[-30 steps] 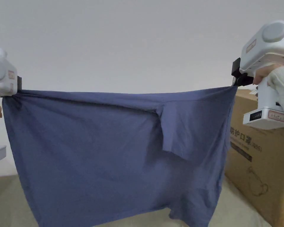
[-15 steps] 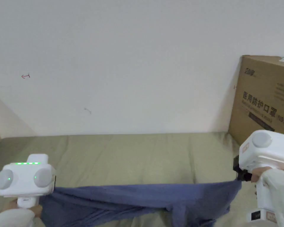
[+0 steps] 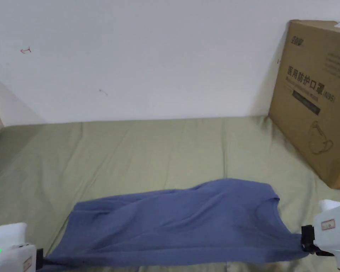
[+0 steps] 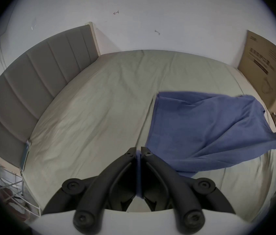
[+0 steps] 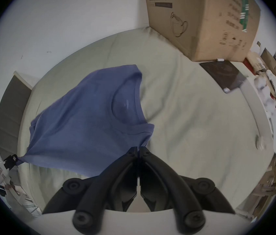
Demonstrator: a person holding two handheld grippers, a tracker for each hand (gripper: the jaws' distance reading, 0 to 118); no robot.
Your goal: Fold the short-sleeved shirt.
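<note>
We've got the blue shirt (image 3: 187,223) stretched over the bed (image 3: 148,148), left gripper (image 4: 138,152) and right gripper (image 5: 138,148) each clamped on a near corner

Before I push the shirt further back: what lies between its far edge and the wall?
Bare olive bed sheet, wrinkled, with nothing on it between the blue shirt and the wall, as the head view shows.

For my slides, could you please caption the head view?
Both grippers, left and right, pinch a blue shirt over a green bed.

bare bed (image 3: 148,148) beyond, box (image 3: 314,95) (cardboard) right
</note>
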